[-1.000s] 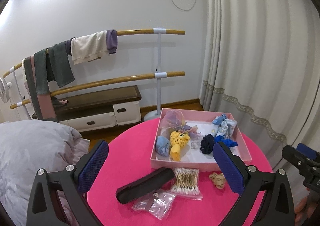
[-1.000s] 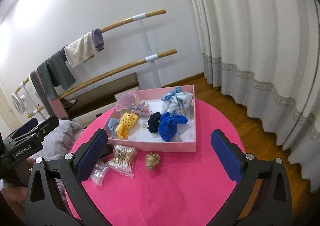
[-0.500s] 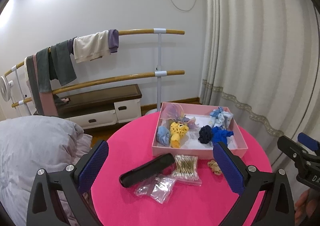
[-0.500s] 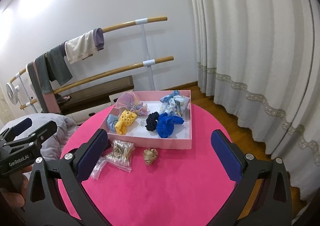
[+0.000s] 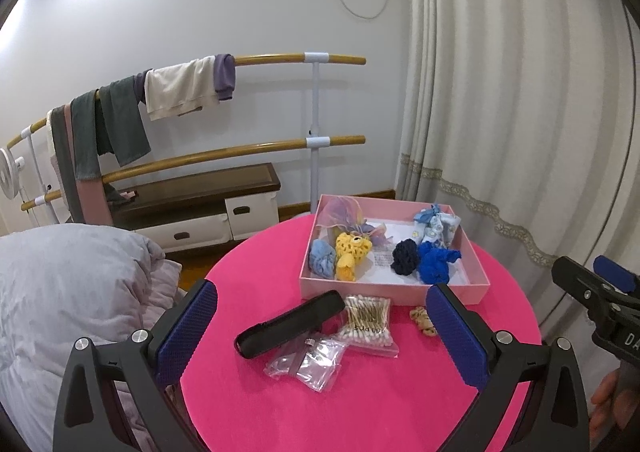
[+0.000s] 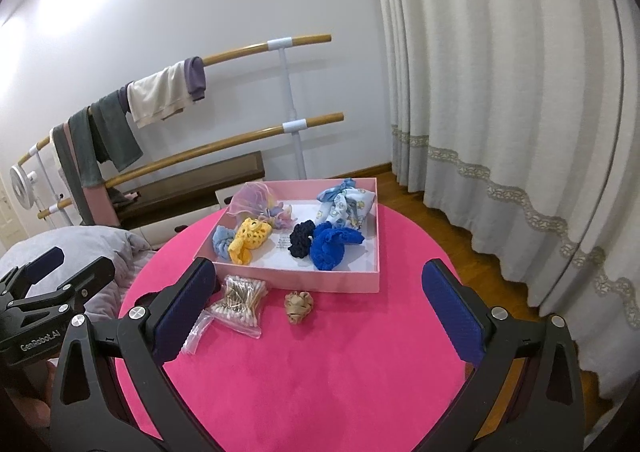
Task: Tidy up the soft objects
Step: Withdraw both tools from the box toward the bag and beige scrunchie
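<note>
A pink box (image 5: 476,284) (image 6: 304,279) on the round pink table (image 6: 320,364) holds several soft scrunchies: light blue (image 6: 221,239), yellow (image 6: 250,238), navy (image 6: 301,238), bright blue (image 6: 332,246) and a patterned one (image 6: 348,204). A tan scrunchie (image 6: 298,303) (image 5: 422,320) lies on the table just in front of the box. My left gripper (image 5: 320,332) and my right gripper (image 6: 316,316) are both open, held above the near part of the table, with nothing between their fingers.
A black case (image 5: 288,324), a bag of cotton swabs (image 5: 366,318) (image 6: 240,302) and a clear plastic bag (image 5: 306,362) lie in front of the box. A grey duvet (image 5: 60,292) is at the left, a barre with towels (image 5: 172,92) behind, curtains (image 6: 500,92) at the right.
Both grippers have drawn back and up from the table, so the box and the loose items look smaller and farther. Nothing on the table has moved.
</note>
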Demonstrator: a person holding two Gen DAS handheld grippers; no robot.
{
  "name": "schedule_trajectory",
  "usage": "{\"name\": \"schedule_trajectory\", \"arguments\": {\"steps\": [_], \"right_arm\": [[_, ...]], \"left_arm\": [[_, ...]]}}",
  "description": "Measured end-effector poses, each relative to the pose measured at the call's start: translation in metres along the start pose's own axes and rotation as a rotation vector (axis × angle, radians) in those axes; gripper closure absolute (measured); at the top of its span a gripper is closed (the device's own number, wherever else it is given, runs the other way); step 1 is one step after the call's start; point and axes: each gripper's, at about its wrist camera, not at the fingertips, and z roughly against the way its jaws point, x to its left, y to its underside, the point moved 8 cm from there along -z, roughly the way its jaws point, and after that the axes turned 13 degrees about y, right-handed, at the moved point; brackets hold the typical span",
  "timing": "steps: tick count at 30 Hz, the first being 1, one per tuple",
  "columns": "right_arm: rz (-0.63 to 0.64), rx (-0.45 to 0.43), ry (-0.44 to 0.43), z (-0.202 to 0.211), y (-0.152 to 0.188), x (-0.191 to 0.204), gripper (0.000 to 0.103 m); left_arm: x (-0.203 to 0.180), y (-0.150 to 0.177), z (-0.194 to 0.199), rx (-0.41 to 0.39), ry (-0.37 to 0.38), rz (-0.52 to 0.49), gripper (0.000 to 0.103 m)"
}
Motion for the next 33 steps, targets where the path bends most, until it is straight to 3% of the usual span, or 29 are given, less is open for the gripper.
{"name": "schedule_trajectory", "arguments": {"steps": [11,19,26,33], "right_arm": [[0.008,0.022,0.011,-0.006,0.008,-0.004,0.0],[0.016,0.077,0.02,-0.027,0.021,-0.005,0.0],[0.036,0.152,0.016,-0.059,0.042,0.001,0.0],[0.062,0.258,-0.008,-0.101,0.072,0.014,0.0]], "left_arm": [[0.011,0.014,-0.004,0.022,-0.018,0.024,0.0],[0.022,0.037,-0.021,0.089,-0.016,0.033,0.0],[0.033,0.069,-0.061,0.199,-0.012,0.042,0.0],[0.051,0.081,-0.106,0.261,-0.02,0.051,0.0]]}}
